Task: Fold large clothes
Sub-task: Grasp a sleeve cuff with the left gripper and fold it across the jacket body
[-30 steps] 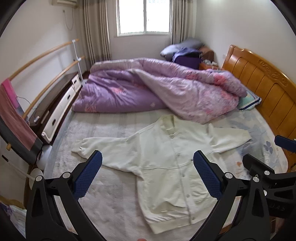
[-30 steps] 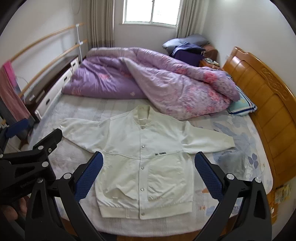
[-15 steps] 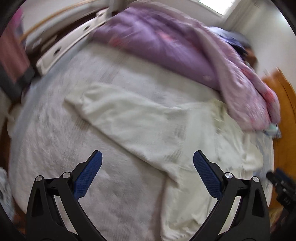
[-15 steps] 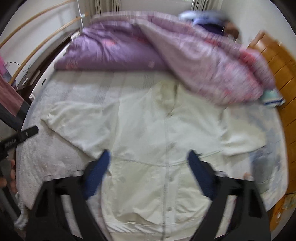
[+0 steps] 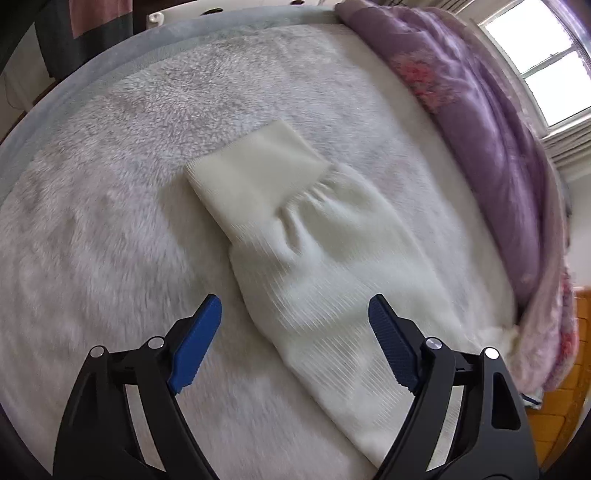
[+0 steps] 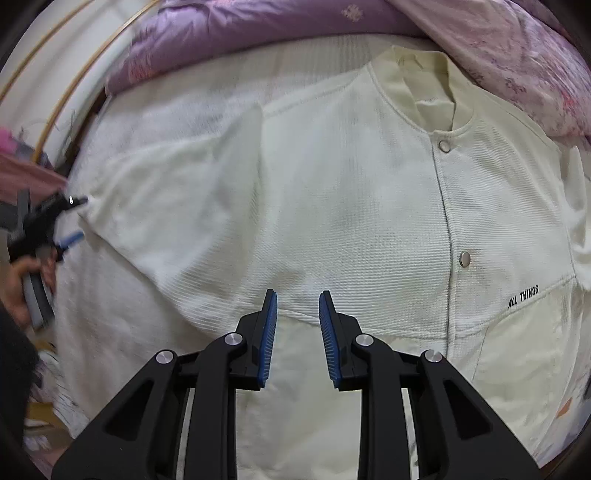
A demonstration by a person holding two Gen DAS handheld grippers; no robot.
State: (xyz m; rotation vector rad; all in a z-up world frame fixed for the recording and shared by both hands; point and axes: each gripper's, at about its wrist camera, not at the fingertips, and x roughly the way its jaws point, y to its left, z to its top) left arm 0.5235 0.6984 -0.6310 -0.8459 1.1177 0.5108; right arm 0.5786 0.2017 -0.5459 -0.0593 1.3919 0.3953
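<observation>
A cream snap-button jacket lies flat, front up, on the bed. Its left sleeve with a ribbed cuff fills the left wrist view. My left gripper is open, its blue pads on either side of the sleeve just above it. It also shows small at the left edge of the right wrist view by the cuff end. My right gripper hovers close over the jacket's chest near the armpit seam, jaws narrowed to a small gap and empty.
A fluffy white-grey bed cover lies under the jacket. A purple floral duvet is bunched along the far side. Wooden rails run beside the bed on the left. A wooden headboard stands at the right.
Both grippers have dropped from high above the bed to close over the jacket. The left moved to the left sleeve cuff. The right moved to the chest and its jaws narrowed.
</observation>
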